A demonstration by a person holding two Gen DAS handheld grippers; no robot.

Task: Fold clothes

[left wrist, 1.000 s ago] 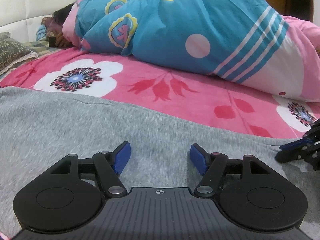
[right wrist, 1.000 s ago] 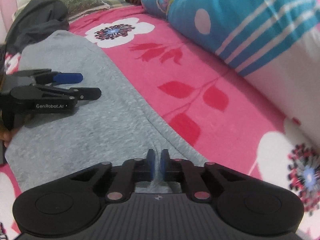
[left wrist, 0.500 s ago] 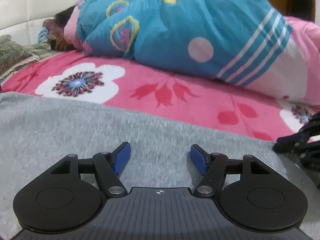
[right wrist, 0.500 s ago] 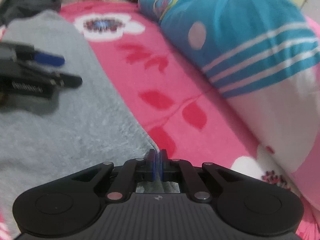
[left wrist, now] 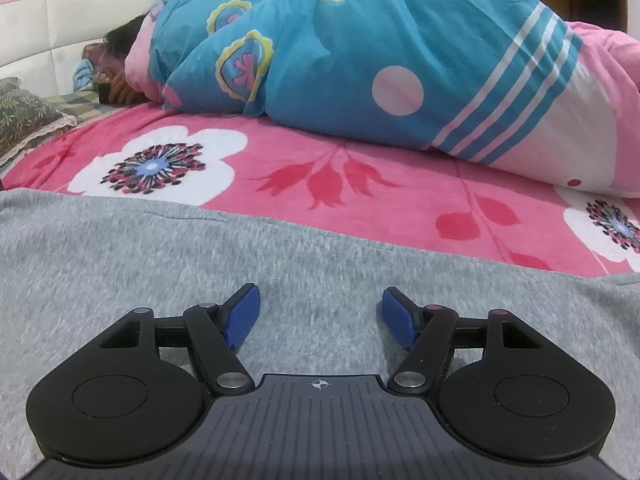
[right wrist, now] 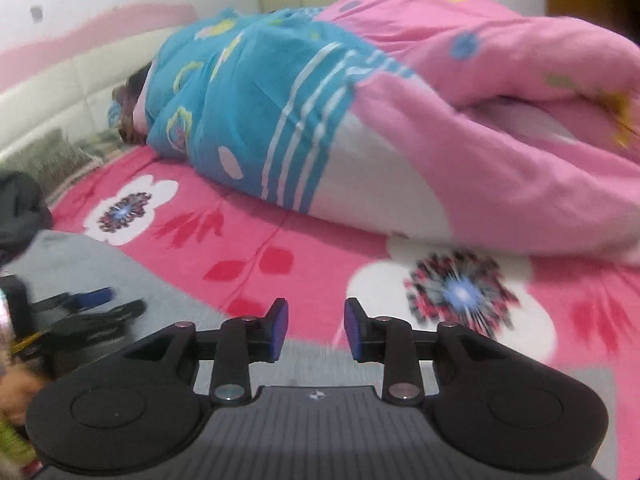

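1. Two claws sit nearest the cameras. The left claw (left wrist: 320,314) is spread wide with its blue pads low over the grey garment (left wrist: 120,264) and nothing between them. The right claw (right wrist: 314,330) is parted to a narrower gap and also holds nothing; a blurred strip of grey shows just beneath its tips.
2. Lying spread on the bed's pink floral blanket (left wrist: 360,184), the grey garment fills the near half of the left view, with its far edge running left to right in a fairly straight line. Whether it is already folded once or lies full width, these views do not settle.
3. For a good fold, my judgement is that each claw should close on an edge or corner and not on the middle of the cloth, that both should lift together, and that the cloth should stay taut between them so the crease lands straight.
4. Only the right view shows the left claw from the side at near left, a dark garment (right wrist: 20,208) at far left, and the pink far side of the quilt.
5. Only the left view shows the garment's knit and its straight far edge sharply; the right view is smeared.
6. Farthest back, a blue and pink quilt (left wrist: 380,60) covers a person lying down.
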